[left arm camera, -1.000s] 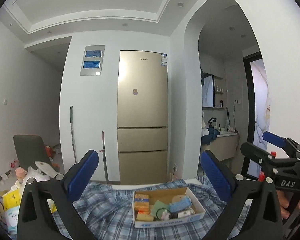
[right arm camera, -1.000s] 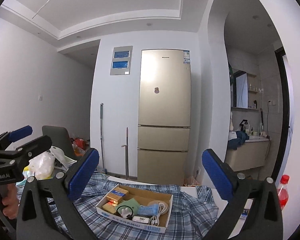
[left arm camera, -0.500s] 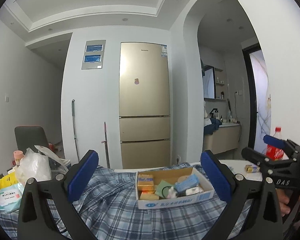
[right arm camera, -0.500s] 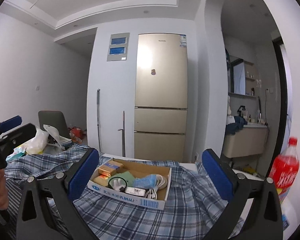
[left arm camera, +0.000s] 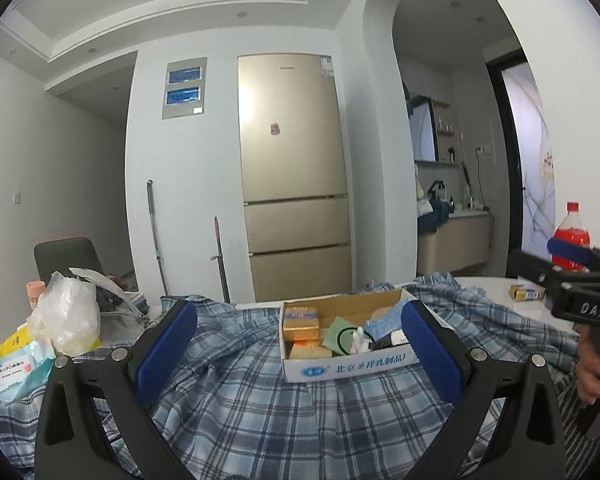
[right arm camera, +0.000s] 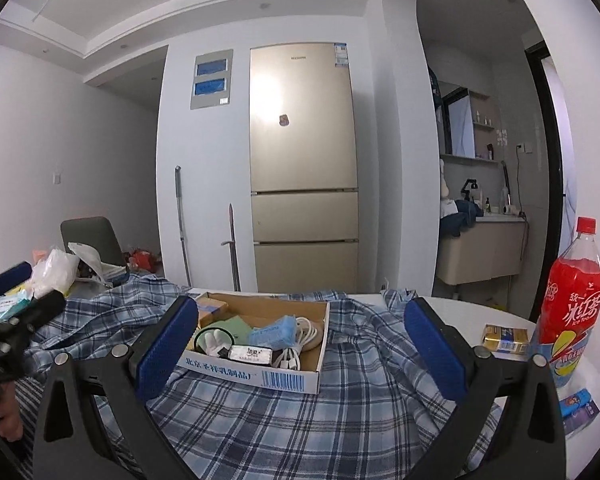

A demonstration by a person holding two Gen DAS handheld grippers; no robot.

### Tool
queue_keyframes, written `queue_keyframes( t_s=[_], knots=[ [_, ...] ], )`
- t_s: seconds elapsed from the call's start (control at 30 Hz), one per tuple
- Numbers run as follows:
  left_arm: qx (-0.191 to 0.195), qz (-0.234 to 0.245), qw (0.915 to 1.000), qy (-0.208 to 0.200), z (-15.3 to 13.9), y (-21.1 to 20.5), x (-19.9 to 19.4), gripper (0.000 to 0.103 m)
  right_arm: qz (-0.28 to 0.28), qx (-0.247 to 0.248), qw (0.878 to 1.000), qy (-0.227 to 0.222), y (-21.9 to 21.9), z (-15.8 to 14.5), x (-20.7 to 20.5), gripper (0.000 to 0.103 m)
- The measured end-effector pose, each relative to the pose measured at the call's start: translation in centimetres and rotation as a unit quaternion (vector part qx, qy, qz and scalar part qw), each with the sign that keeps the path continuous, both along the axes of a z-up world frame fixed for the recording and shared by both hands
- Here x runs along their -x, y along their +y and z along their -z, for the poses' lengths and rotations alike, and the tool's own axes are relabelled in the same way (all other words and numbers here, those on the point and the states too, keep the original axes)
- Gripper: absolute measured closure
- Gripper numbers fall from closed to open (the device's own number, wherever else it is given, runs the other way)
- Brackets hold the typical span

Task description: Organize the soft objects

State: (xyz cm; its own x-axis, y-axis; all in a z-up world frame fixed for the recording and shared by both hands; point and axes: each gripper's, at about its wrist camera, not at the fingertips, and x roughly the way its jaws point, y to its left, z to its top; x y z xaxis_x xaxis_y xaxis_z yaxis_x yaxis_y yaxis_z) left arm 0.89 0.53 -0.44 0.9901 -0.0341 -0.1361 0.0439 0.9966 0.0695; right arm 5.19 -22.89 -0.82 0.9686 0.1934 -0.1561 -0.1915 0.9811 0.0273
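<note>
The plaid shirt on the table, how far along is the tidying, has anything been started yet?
Nothing looks done: the plaid shirt lies spread and rumpled on the table, with the cardboard box of odds and ends sitting on it. Nothing is in hand: the left hand-held gripper and right hand-held gripper are both open and empty above the cloth. Moving the box and folding the shirt probably remain.

Soft even daylight, glare on fridge, fisheye-bent, dark-vignetted edges
</note>
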Motion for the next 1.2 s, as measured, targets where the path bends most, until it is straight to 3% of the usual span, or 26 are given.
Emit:
queue_keyframes(
  t_s=[0.43, 1.2],
  knots=[
    [-0.017, -0.001, 0.9997, -0.018, 0.32, -0.68, 0.24, 0.000, -0.001, 0.012, 1.000, -0.009, 0.57, -0.19, 0.24, 0.000],
    [-0.004, -0.011, 0.9998, -0.014, 0.43, -0.07, 0.35, 0.000, -0.001, 0.012, 1.000, -0.008, 0.63, -0.17, 0.23, 0.000]
  ],
)
